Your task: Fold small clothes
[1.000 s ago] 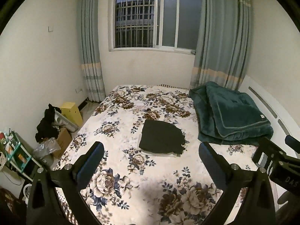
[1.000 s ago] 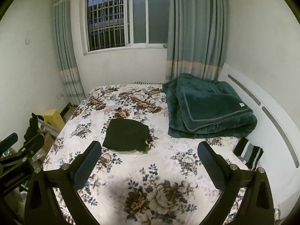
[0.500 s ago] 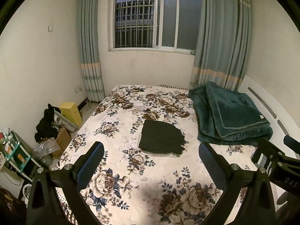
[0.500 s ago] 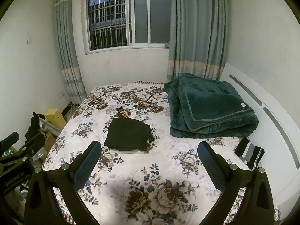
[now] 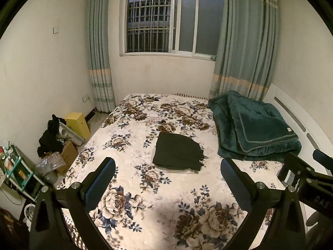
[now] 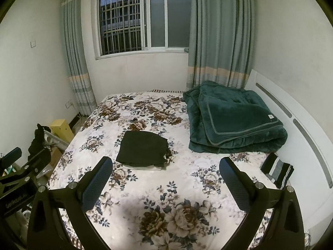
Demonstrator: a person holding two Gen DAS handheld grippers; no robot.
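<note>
Left wrist view: left claw [image 5: 167, 184] spread wide, nothing between the fingers, held above the near part of the floral-print bedspread [image 5: 145, 189]. Folded dark green garment [image 5: 178, 151] lies flat mid-bed on top of a folded white piece [image 5: 172, 169], whose edge shows along its near side. Both well apart from the claw. Right claw [image 6: 165, 184] also wide open and empty, above the near bed edge; in the right wrist view the same dark garment [image 6: 143, 149] sits ahead and slightly left of it. Folded teal plush blanket [image 6: 233, 117] piled at the right side against the white headboard [image 6: 301, 137]. Black-and-white striped cloth [image 6: 277, 170] near the headboard, right of the right claw. Yellow box [image 5: 78, 123] and dark clothes heap [image 5: 51, 138] on the floor left of the bed.
</note>
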